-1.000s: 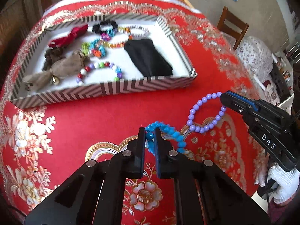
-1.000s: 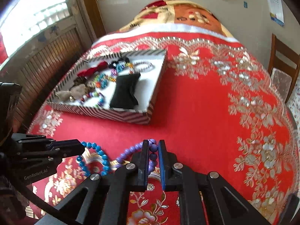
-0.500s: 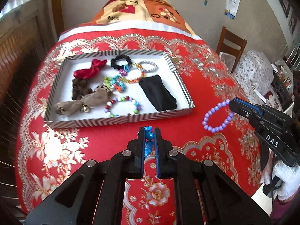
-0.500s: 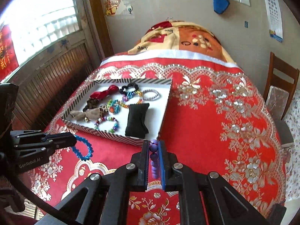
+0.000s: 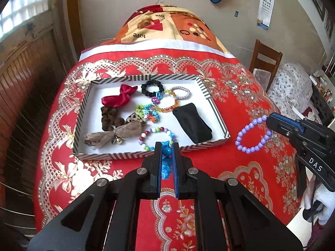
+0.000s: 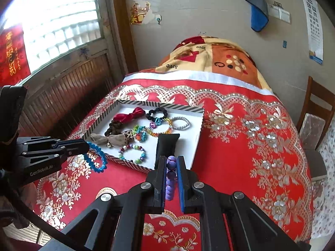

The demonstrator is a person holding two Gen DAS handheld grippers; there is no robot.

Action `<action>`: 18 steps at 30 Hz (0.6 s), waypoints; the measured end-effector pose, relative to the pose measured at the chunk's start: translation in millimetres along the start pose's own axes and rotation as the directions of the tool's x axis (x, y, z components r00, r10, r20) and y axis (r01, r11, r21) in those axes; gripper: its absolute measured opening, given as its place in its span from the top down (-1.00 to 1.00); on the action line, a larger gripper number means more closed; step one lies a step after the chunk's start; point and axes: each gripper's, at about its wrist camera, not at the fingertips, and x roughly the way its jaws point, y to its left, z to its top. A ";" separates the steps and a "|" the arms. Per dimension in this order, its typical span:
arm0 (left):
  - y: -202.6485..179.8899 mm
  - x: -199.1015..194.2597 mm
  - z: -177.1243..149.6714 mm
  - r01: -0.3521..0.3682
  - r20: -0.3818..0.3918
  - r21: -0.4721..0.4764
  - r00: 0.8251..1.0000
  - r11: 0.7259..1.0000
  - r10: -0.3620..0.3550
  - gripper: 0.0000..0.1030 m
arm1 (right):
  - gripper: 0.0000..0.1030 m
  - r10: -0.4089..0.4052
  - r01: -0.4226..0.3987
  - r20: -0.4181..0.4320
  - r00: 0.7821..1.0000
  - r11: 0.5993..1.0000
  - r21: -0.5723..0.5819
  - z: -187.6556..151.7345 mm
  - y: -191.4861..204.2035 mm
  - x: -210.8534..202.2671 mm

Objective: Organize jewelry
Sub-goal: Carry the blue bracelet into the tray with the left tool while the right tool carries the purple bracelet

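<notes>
Nearest, the left gripper (image 5: 166, 149) pinches the blue bracelet (image 6: 96, 156) and the right gripper (image 6: 172, 163) pinches the purple bracelet (image 5: 252, 136), both hanging above the red cloth's (image 5: 240, 167) near edge, short of the striped tray (image 5: 146, 153). Light, slippery bead loops on stretchy cord, they will likely swing; a single-bead grip suits them. In each gripper's own view the fingers hide most of its loop, and the tangled pieces at the tray's far edge are hard to separate.

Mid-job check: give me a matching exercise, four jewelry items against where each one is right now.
Items:
1. blue bracelet
2. purple bracelet
3. black pouch
4. red bow

Places:
A. lying in the tray, right part
B. held by the right gripper
C. lying in the tray, far left part
D. held by the left gripper

Pairs: 1-D, 2-B, 3-A, 4-C
</notes>
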 end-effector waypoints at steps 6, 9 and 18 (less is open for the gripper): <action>6.7 4.1 5.8 -0.022 0.003 -0.013 1.000 1.000 0.022 0.86 | 0.83 0.004 -0.004 0.006 1.000 1.000 -0.025 12.9 4.6 3.3; 10.2 5.9 9.7 -0.034 0.005 -0.018 0.999 0.999 0.034 0.86 | 0.83 0.007 -0.007 0.007 1.000 0.999 -0.032 18.5 6.6 5.6; 23.1 15.6 24.4 -0.064 0.008 -0.037 0.998 0.997 0.065 0.86 | 0.83 0.016 -0.016 -0.005 1.000 0.998 -0.053 33.4 6.7 19.9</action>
